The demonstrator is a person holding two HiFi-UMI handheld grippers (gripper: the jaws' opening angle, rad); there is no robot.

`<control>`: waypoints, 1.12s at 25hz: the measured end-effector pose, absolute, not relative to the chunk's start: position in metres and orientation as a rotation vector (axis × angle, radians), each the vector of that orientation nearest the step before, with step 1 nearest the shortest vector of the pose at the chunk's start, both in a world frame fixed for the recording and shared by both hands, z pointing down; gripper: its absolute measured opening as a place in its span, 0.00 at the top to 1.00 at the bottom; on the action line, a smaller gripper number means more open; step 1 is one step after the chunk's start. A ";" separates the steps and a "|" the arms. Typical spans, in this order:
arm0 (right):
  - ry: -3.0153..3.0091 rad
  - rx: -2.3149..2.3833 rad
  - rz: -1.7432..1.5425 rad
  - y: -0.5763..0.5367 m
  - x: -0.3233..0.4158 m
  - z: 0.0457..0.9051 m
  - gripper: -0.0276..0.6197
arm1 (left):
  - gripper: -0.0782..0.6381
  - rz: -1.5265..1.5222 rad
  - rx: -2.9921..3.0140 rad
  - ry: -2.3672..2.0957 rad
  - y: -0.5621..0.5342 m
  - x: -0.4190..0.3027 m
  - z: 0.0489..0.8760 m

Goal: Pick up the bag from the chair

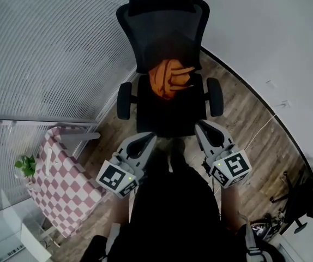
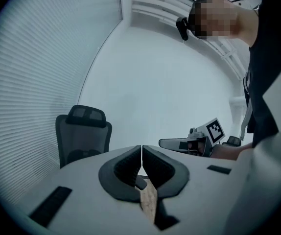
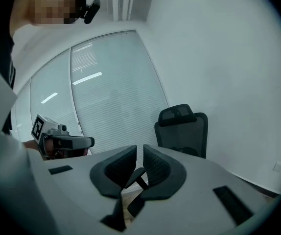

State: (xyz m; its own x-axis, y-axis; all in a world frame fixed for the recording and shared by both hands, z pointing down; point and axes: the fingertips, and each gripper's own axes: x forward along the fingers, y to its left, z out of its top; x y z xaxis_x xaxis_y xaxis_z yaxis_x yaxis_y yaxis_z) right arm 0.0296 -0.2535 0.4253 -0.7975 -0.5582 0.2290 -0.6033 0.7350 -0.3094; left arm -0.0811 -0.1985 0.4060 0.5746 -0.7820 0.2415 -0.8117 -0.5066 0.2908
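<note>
An orange bag point(image 1: 170, 79) with straps lies crumpled on the seat of a black mesh office chair point(image 1: 170, 31), against its backrest. Both grippers hover in front of the seat's near edge, apart from the bag. My left gripper point(image 1: 149, 138) is shut and holds nothing; in its own view its jaws point(image 2: 141, 156) meet, with the chair point(image 2: 81, 136) to the left. The right gripper point(image 1: 200, 126) is also shut and empty, its jaws point(image 3: 139, 153) pressed nearly together below the chair point(image 3: 182, 129). Neither gripper view shows the bag; the gripper bodies hide the seat.
A small table with a pink-and-white checked cloth point(image 1: 64, 182) stands at the lower left, beside a green plant point(image 1: 24, 165). Window blinds point(image 1: 47, 42) run along the left, a white wall point(image 1: 271, 31) along the right. Black stands and cables point(image 1: 301, 201) sit on the wooden floor at right.
</note>
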 end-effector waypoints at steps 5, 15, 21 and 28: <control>-2.796 0.904 0.592 -0.268 0.017 0.440 0.85 | 0.84 0.129 2.402 -1.324 -0.207 -0.092 0.414; -2.706 0.869 0.586 -0.295 -0.021 0.469 0.78 | 0.84 0.120 2.406 -1.287 -0.241 -0.120 0.425; -2.600 0.846 0.597 -0.324 -0.053 0.516 0.72 | 0.84 0.110 2.443 -1.213 -0.276 -0.143 0.426; -2.500 0.773 0.638 -0.365 -0.094 0.588 0.70 | 0.84 0.096 2.480 -1.118 -0.318 -0.169 0.433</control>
State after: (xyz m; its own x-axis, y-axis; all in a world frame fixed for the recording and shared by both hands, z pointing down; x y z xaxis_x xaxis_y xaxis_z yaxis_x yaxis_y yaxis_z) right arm -0.0943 -0.3652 0.5881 -0.7446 -0.4036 0.5316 -0.6091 0.7366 -0.2939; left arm -0.1693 -0.3177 0.4329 0.6749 -0.7017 0.2285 -0.7303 -0.5905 0.3435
